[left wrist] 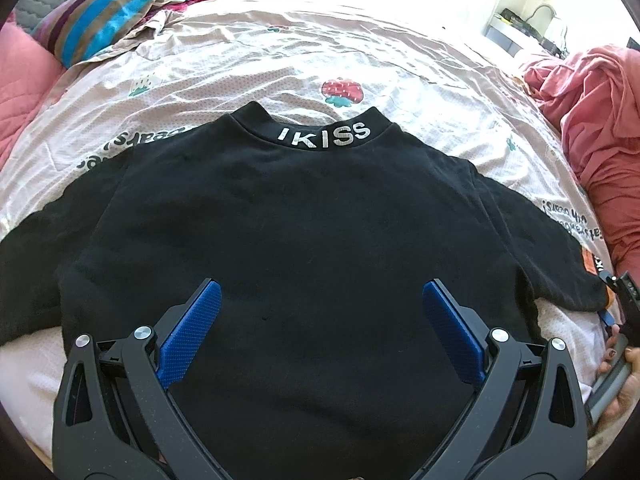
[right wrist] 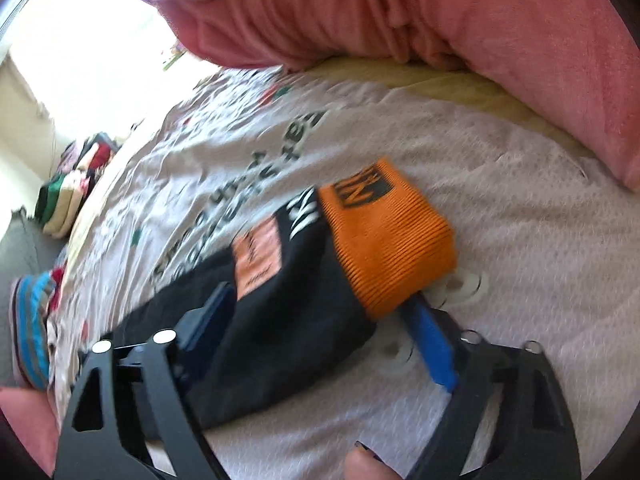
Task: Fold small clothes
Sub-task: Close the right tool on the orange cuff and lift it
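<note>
A black sweatshirt (left wrist: 288,220) with "IKISS" on its collar (left wrist: 324,136) lies flat on the bed, sleeves spread to both sides. My left gripper (left wrist: 320,304) is open and hovers over the shirt's lower body, holding nothing. In the right wrist view, the shirt's right sleeve (right wrist: 280,304) with its orange ribbed cuff (right wrist: 388,232) lies between the fingers of my right gripper (right wrist: 320,300). That gripper is open around the sleeve; the view is blurred. The right gripper also shows at the sleeve end in the left wrist view (left wrist: 618,300).
The bed has a pale strawberry-print sheet (left wrist: 344,60). A pink blanket (left wrist: 596,120) is heaped on the right, also in the right wrist view (right wrist: 440,20). A striped pillow (left wrist: 108,8) lies at the far left. Folded clothes (right wrist: 72,188) are stacked far off.
</note>
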`<action>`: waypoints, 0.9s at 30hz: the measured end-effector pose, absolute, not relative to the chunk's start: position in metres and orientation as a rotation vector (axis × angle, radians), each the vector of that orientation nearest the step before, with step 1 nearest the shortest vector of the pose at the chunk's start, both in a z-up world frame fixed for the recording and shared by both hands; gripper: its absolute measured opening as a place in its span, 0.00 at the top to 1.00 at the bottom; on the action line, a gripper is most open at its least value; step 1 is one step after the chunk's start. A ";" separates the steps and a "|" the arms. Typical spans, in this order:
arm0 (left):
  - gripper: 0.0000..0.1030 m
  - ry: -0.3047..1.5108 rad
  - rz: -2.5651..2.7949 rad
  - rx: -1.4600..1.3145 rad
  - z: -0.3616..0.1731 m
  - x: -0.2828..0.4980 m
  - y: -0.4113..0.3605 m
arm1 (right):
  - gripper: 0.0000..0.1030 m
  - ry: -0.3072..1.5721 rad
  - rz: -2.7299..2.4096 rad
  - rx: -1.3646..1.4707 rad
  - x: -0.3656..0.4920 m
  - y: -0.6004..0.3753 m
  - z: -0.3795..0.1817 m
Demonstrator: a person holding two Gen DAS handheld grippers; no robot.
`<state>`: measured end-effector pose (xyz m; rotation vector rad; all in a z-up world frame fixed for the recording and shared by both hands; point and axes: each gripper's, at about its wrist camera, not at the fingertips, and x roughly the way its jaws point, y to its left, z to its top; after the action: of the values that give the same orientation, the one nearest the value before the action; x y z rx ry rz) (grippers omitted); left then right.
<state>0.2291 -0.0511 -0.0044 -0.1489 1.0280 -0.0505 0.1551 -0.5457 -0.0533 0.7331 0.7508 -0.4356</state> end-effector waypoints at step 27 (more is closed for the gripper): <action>0.08 0.943 -0.024 -0.294 0.039 0.201 -0.020 | 0.86 0.548 0.034 0.601 0.175 -0.453 0.052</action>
<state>0.2009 -0.0200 0.0388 -0.2939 0.9430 -0.0245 0.1745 -0.4533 0.0521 0.6009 0.5477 0.0340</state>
